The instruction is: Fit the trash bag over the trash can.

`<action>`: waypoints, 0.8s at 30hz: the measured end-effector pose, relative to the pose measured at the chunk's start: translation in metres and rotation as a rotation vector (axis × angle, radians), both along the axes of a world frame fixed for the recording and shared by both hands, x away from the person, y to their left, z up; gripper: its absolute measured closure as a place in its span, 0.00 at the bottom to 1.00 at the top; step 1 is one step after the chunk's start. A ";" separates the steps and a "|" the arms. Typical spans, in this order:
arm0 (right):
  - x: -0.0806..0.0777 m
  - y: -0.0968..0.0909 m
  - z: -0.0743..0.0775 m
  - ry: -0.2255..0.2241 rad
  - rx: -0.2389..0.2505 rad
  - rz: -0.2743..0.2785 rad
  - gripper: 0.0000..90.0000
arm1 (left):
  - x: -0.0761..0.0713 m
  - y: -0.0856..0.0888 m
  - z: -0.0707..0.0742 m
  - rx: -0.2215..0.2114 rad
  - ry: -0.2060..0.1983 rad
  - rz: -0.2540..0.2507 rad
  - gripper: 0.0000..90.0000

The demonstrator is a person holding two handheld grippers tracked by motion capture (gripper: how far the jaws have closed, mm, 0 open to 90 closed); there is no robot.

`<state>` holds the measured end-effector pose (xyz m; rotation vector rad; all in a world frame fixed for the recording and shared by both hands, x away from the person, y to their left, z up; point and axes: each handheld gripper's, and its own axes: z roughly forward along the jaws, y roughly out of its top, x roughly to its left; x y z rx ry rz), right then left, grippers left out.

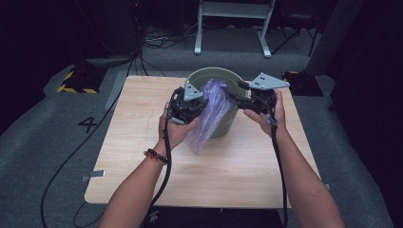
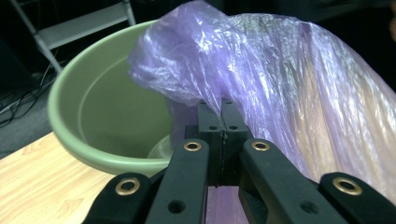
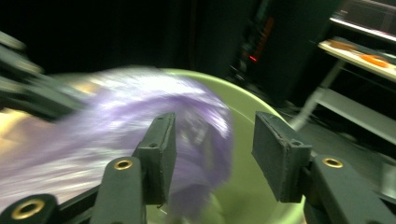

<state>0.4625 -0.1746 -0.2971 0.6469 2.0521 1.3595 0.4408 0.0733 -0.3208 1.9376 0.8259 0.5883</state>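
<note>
A thin purple plastic bag (image 1: 211, 114) hangs over the near rim of a green round bin (image 1: 223, 76) on the wooden table (image 1: 142, 161). My left gripper (image 1: 197, 102) is shut on a fold of the bag (image 2: 261, 70), its jaws pressed together (image 2: 222, 116) just outside the bin's rim (image 2: 79, 107). My right gripper (image 1: 240, 102) sits at the bin's right side with its jaws apart (image 3: 215, 154). The bag's top (image 3: 116, 126) lies blurred by its left pad, with the bin's inside (image 3: 243, 107) visible in the gap between the pads.
The bin stands at the table's far edge. Beyond it on the grey floor are a white metal frame (image 1: 233, 23), loose cables (image 1: 161, 40) and a yellow-black striped block (image 1: 76, 80). A black cable (image 1: 71, 156) runs along the floor at the left.
</note>
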 end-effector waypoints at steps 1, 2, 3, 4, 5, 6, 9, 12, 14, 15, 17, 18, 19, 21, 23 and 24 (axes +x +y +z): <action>-0.001 0.000 0.000 -0.001 0.007 0.013 0.48 | 0.002 0.001 0.001 0.004 0.002 0.009 1.00; -0.003 -0.001 0.000 -0.001 0.015 0.055 0.46 | 0.003 0.001 0.001 -0.003 0.004 0.016 1.00; -0.004 -0.001 -0.001 0.004 0.016 0.083 0.44 | 0.004 0.001 0.001 0.003 0.003 0.022 1.00; -0.005 0.000 -0.003 0.014 0.016 0.114 0.42 | 0.006 0.001 0.001 0.007 0.004 0.026 1.00; -0.006 0.001 -0.007 0.027 0.013 0.152 0.42 | 0.006 0.000 0.001 0.004 0.006 0.027 1.00; -0.006 0.003 -0.009 0.033 0.007 0.169 0.41 | 0.007 0.000 0.000 0.002 0.008 0.025 1.00; -0.007 0.009 -0.018 0.045 -0.024 0.206 0.43 | 0.007 -0.002 -0.001 0.006 0.009 0.023 1.00; -0.007 0.016 -0.025 0.046 -0.062 0.211 0.57 | 0.006 -0.004 -0.001 0.003 0.009 0.016 1.00; -0.008 0.019 -0.027 0.036 -0.089 0.206 0.74 | 0.006 -0.004 -0.001 0.008 0.009 0.010 1.00; -0.008 0.020 -0.028 0.031 -0.101 0.204 0.81 | 0.005 -0.004 0.000 0.008 0.005 0.007 1.00; -0.009 0.021 -0.028 0.016 -0.122 0.194 0.93 | 0.004 -0.002 0.000 0.000 0.002 0.001 0.98; -0.010 0.020 -0.028 0.015 -0.120 0.194 0.96 | 0.004 0.000 0.000 -0.006 0.001 0.002 0.96; -0.010 0.019 -0.027 0.006 -0.113 0.179 0.99 | 0.003 0.002 0.000 -0.017 0.003 -0.004 0.92; -0.009 0.015 -0.026 0.002 -0.095 0.152 1.00 | 0.001 0.005 -0.001 -0.031 -0.009 -0.012 0.79; -0.006 0.011 -0.025 -0.003 -0.088 0.123 1.00 | -0.003 0.009 -0.001 -0.037 -0.025 -0.009 0.63; -0.005 0.009 -0.025 0.000 -0.082 0.112 1.00 | -0.006 0.013 -0.001 -0.057 -0.036 -0.022 0.57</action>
